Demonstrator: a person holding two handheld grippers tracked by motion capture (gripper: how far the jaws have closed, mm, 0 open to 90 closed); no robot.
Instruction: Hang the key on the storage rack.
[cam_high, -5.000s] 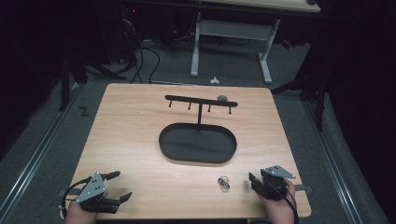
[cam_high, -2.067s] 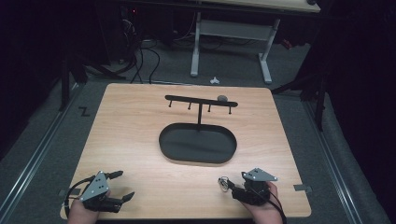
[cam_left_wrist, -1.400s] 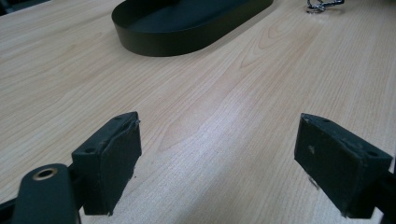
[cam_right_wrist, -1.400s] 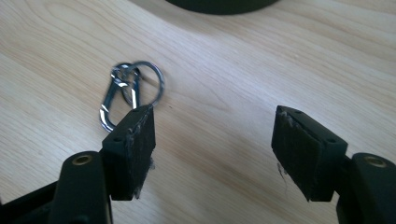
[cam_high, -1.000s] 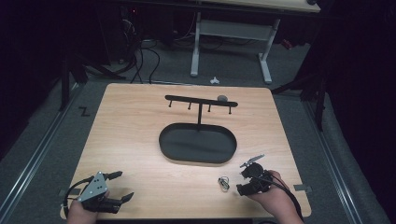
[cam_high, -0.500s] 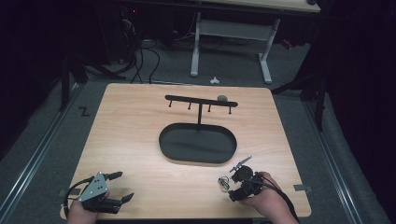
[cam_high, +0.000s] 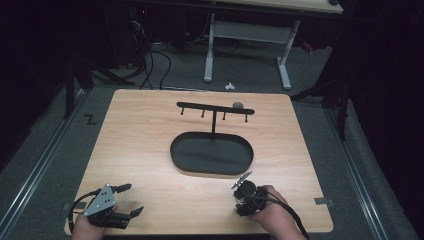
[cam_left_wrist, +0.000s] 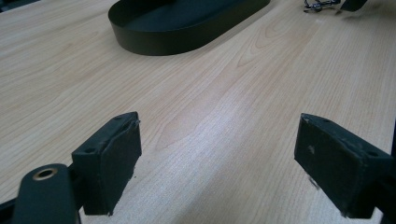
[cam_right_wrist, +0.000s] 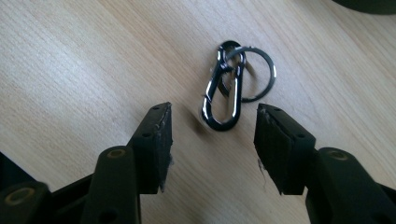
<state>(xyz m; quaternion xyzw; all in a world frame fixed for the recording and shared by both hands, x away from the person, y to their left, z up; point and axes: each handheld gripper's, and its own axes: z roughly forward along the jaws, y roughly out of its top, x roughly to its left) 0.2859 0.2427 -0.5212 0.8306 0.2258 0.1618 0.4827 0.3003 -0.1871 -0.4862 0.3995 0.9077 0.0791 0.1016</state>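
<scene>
1. Your right gripper (cam_high: 239, 192) sat at the lower right of the high view, over the light wooden table (cam_high: 150, 130), near its front edge.
2. In the right gripper view, its jaws stood apart, nothing clamped. Gripper point (cam_right_wrist: 212, 135).
3. A small dark metal carabiner clip (cam_right_wrist: 224, 95), linked to a thin round metal key ring (cam_right_wrist: 261, 74), lay flat on the wood at centre frame of the right gripper view.
4. The clip's lower end sat between the two jaw tips, slightly ahead of them; touching either pad or not, can't tell. The ring lay further up and right in that frame.
5. In the high view the clip was hidden or too small to make out by your right gripper.
6. Your left gripper (cam_high: 127, 200) rested at the lower left of the high view, your hand (cam_high: 87, 227) on it, well apart from the right one.
7. In the left gripper view, its jaws were wide apart, bare wood between them. Gripper point (cam_left_wrist: 217, 154).
8. A black oval shallow tray (cam_high: 212, 152) sat at centre of the high view; also at the top of the left gripper view (cam_left_wrist: 187, 28).
9. A black T-shaped hook stand (cam_high: 215, 109) rose from the tray's far edge, with a small grey round object (cam_high: 238, 105) on the bar's right part.
10. The clip and ring glinted at the top right of the left gripper view (cam_left_wrist: 320, 4), beside a dark jaw tip.
</scene>
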